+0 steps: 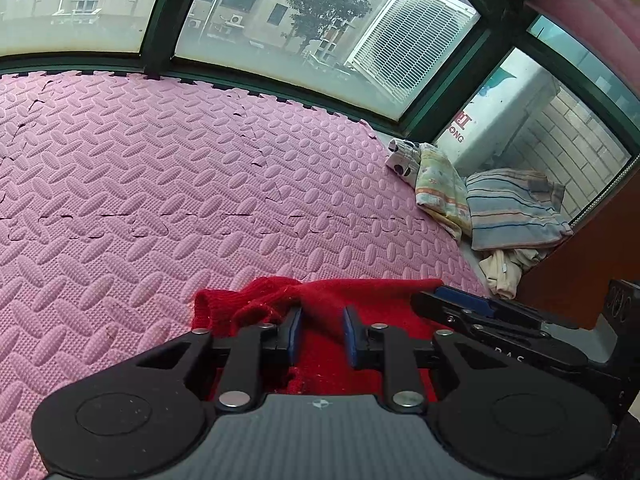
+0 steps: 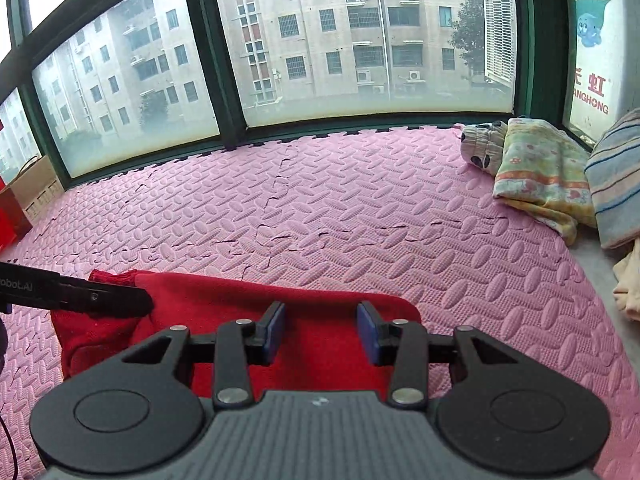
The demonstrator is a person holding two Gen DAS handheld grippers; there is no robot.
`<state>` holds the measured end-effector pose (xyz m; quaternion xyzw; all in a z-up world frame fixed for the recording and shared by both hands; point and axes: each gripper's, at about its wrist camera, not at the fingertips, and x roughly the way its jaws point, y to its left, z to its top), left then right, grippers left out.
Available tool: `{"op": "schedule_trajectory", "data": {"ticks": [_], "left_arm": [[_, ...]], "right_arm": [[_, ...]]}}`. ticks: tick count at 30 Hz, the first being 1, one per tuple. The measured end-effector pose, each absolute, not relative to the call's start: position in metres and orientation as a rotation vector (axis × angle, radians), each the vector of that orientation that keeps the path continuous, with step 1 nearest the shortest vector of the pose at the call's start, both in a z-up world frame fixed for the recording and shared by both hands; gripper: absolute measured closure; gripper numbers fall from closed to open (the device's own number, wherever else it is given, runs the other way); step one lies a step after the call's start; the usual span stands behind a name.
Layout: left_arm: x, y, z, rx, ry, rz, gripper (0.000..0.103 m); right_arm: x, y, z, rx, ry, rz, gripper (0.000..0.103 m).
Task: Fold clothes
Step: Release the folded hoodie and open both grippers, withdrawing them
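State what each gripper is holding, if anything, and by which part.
Nothing is held. The left gripper and right gripper both stand open over the red sweater on the pink foam mat; no fabric is pinched.

Left gripper (image 1: 319, 334): black linkage arms, silver round pivot screws, blue pads (image 1: 295, 334) on the fingers, two black round housings, grey ribbed body with a small round crosshair mark.

Right gripper (image 2: 321, 334): same build, blue pads (image 2: 366, 334). White lettering on its side in the left view; thin dark cable at the near left.
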<state>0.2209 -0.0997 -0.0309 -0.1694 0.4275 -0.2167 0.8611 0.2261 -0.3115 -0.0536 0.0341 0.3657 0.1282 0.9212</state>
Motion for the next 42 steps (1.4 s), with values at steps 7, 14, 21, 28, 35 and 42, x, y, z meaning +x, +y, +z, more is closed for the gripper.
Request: {"op": "schedule_trajectory", "data": {"ticks": [7, 14, 21, 28, 35, 42], "left_arm": [[0.204, -0.099, -0.015, -0.317, 0.849, -0.461, 0.06], [0.184, -0.101, -0.008, -0.227, 0.82, -0.407, 0.054], [0.161, -0.104, 0.001, -0.163, 0.797, -0.376, 0.026], [0.138, -0.101, 0.006, -0.126, 0.785, -0.35, 0.009], [0.114, -0.097, 0.008, -0.103, 0.777, -0.328, 0.001], [0.086, -0.088, 0.002, -0.078, 0.777, -0.317, 0.0]], "right_arm": [[0.198, -0.306, -0.037, 0.046, 0.686, 0.285, 0.051], [0.166, -0.298, -0.044, 0.044, 0.708, 0.29, 0.042], [0.144, -0.299, -0.037, 0.057, 0.664, 0.246, 0.019], [0.125, -0.299, -0.033, 0.061, 0.652, 0.206, 0.006], [0.106, -0.288, -0.029, 0.021, 0.636, 0.164, 0.0], [0.09, -0.275, -0.033, 0.003, 0.659, 0.134, 0.0]]}}
